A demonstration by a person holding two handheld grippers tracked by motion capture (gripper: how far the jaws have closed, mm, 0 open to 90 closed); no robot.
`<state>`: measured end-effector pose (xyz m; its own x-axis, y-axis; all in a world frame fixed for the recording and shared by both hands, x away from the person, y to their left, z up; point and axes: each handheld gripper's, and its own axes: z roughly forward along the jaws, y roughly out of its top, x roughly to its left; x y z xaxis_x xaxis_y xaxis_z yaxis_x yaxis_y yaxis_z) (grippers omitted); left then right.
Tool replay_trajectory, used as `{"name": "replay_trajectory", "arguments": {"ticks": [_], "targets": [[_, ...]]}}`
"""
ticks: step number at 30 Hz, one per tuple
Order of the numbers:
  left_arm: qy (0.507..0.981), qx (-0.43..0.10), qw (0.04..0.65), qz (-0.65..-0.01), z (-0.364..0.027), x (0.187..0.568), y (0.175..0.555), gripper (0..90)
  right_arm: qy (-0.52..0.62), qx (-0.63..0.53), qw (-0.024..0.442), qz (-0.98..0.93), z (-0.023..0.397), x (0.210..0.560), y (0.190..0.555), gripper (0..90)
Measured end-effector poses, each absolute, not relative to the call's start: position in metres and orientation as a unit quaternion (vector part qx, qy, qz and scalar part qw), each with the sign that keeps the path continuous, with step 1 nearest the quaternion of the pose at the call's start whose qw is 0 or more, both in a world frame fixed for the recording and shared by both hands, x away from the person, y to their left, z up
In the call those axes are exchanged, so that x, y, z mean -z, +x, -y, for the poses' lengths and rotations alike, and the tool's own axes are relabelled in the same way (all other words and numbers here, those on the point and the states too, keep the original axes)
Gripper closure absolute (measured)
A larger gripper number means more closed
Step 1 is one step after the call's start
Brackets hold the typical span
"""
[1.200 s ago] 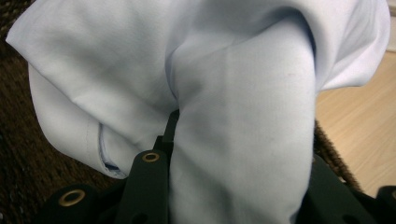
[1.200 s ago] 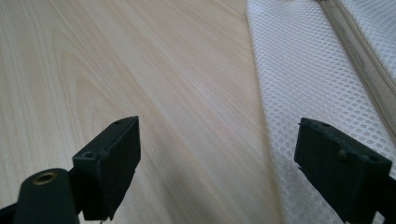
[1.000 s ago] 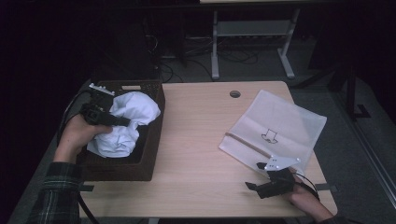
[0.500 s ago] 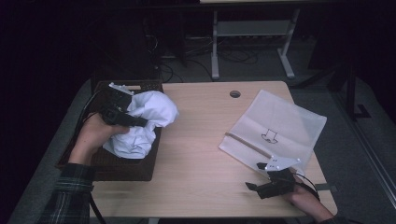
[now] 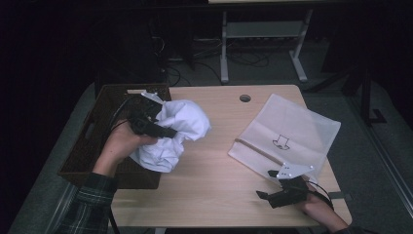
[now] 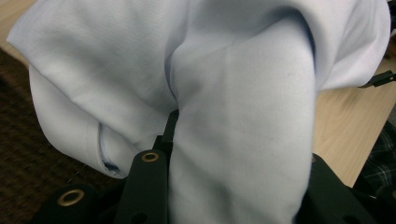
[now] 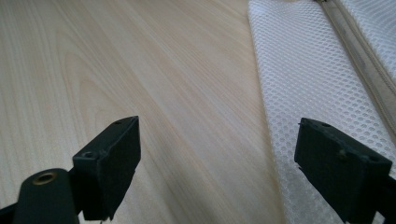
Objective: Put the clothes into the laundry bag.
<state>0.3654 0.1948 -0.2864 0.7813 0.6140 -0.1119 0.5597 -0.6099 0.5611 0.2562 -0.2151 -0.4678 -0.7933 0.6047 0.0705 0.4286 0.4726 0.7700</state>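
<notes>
- Basket: the dark woven basket [image 5: 92, 146] sits at the table's left edge, at 9 o'clock from the table centre; its far rim lies level with the table's back edge.
- Left gripper: your left gripper [image 5: 163, 131] is clamped on the white garment [image 5: 175, 131]. In the left gripper view, a thick fold of the garment [image 6: 233, 116] fills the gap between the two black jaws, which stand partly closed against the fabric.
- Garment position: the bundle hangs from the jaws above the basket's right wall and the adjoining table [image 5: 214, 170] surface, at 10 o'clock from the table centre. Whether its lower end touches the table, you cannot tell.
- Mesh bag: the white mesh bag [image 5: 287, 134] lies flat on the table at 3 o'clock, zipper band running diagonally.
- Right gripper: your right gripper [image 5: 265, 197] rests at 5 o'clock, near the front edge. In the right gripper view its jaws stand wide apart and hold nothing; the right jaw sits over the mesh bag [image 7: 303, 93] edge, the left over bare wood.
</notes>
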Motion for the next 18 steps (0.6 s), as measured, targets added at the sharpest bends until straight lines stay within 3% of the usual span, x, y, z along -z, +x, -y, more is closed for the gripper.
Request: {"name": "replay_trajectory", "arguments": {"ticks": [18], "targets": [[0.905,-0.040,0.298,-0.303,-0.147,0.320,0.351,63.9,0.299,-0.415,0.106,-0.853,0.215,0.467,0.255,13.6]]}}
